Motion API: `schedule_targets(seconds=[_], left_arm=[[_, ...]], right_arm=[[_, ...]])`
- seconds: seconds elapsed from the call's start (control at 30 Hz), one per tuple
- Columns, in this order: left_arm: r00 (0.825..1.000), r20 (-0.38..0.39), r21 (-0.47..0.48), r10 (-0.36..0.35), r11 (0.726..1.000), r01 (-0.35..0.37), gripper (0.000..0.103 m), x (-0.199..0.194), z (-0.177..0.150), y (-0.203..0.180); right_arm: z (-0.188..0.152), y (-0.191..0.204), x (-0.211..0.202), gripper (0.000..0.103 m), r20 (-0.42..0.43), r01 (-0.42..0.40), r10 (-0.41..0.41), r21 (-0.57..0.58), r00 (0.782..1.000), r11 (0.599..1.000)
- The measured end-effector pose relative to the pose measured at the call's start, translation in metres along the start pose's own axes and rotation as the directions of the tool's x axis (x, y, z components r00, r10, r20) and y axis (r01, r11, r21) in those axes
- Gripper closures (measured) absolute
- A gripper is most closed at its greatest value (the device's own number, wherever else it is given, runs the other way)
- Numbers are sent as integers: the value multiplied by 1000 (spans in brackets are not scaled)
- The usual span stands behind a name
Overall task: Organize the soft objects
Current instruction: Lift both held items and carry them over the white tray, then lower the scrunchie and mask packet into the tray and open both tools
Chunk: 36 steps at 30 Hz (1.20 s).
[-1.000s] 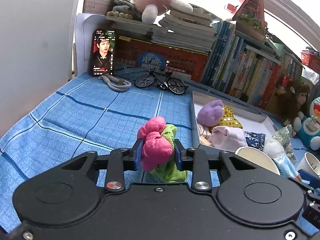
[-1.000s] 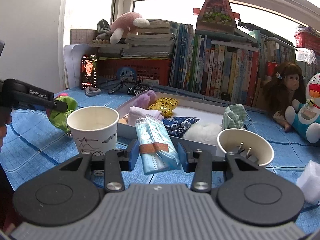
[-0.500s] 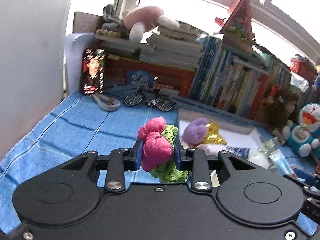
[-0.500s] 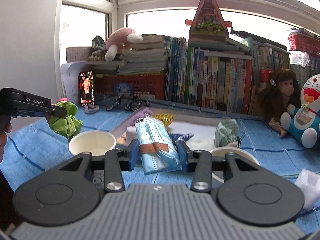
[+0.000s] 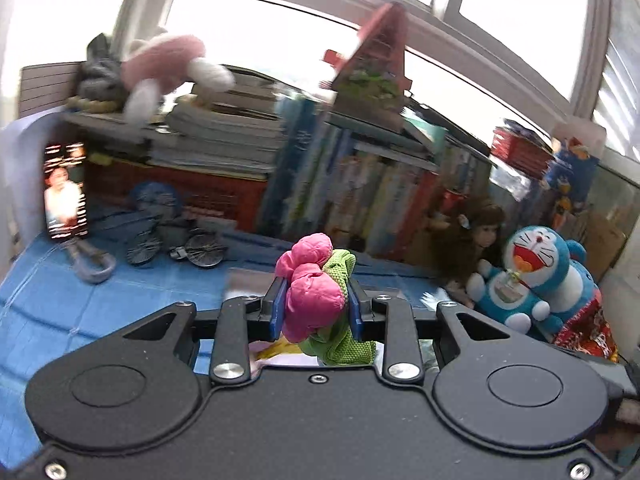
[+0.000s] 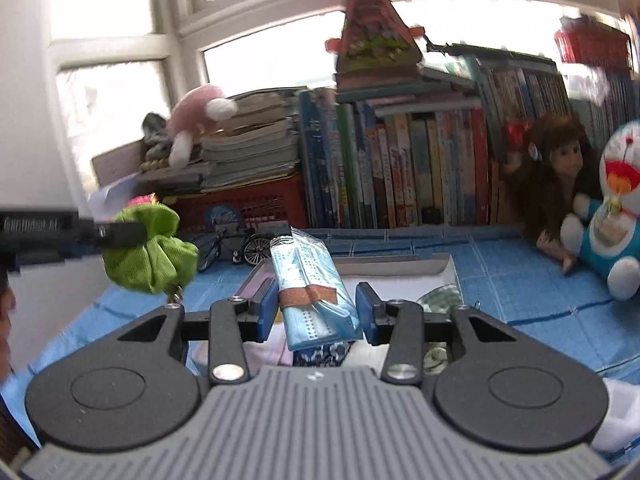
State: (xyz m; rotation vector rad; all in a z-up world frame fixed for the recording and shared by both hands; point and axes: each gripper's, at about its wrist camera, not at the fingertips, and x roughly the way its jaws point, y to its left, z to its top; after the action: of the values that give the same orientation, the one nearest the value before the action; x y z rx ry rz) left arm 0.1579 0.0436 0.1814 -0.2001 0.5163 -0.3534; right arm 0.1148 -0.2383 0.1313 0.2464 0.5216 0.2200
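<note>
My left gripper (image 5: 316, 308) is shut on a pink and green soft cloth toy (image 5: 314, 304), held up in the air over the blue mat. In the right wrist view that toy (image 6: 150, 250) hangs at the left from the left gripper's black fingers (image 6: 120, 232). My right gripper (image 6: 316, 312) is shut on a blue packet of face masks (image 6: 310, 288) with an orange band. Beneath and ahead of it lies the white tray (image 6: 400, 266); patterned soft items (image 6: 324, 354) show under the gripper, mostly hidden by its body.
A row of books (image 6: 400, 172) and a red crate (image 6: 248, 204) line the back under the window. A model bicycle (image 5: 176, 244) and a phone (image 5: 66, 190) stand at the far left. A monkey doll (image 6: 556, 176) and a blue cat plush (image 6: 612, 208) sit at the right.
Both grippers have risen and tilted up with their loads still held. The paper cups and most of the tray's contents have dropped out of sight below the gripper bodies.
</note>
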Motion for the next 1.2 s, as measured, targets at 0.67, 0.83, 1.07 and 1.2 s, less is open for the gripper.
schedule_targets(seconds=[0.67, 0.83, 1.07, 1.2], left_arm=[[946, -322, -14, 48, 998, -56, 74, 205, 10, -27], [925, -373, 32, 67, 998, -60, 74, 227, 4, -28], [910, -408, 45, 71, 997, -58, 73, 243, -6, -27], [905, -419, 52, 75, 997, -59, 73, 247, -8, -28]], right_arm=[[23, -83, 140, 56, -322, 103, 33, 397, 946, 912], [21, -82, 165, 55, -379, 159, -5, 377, 926, 913], [23, -85, 188, 55, -417, 223, -49, 380, 907, 898], [20, -83, 197, 55, -443, 238, -48, 383, 895, 893]])
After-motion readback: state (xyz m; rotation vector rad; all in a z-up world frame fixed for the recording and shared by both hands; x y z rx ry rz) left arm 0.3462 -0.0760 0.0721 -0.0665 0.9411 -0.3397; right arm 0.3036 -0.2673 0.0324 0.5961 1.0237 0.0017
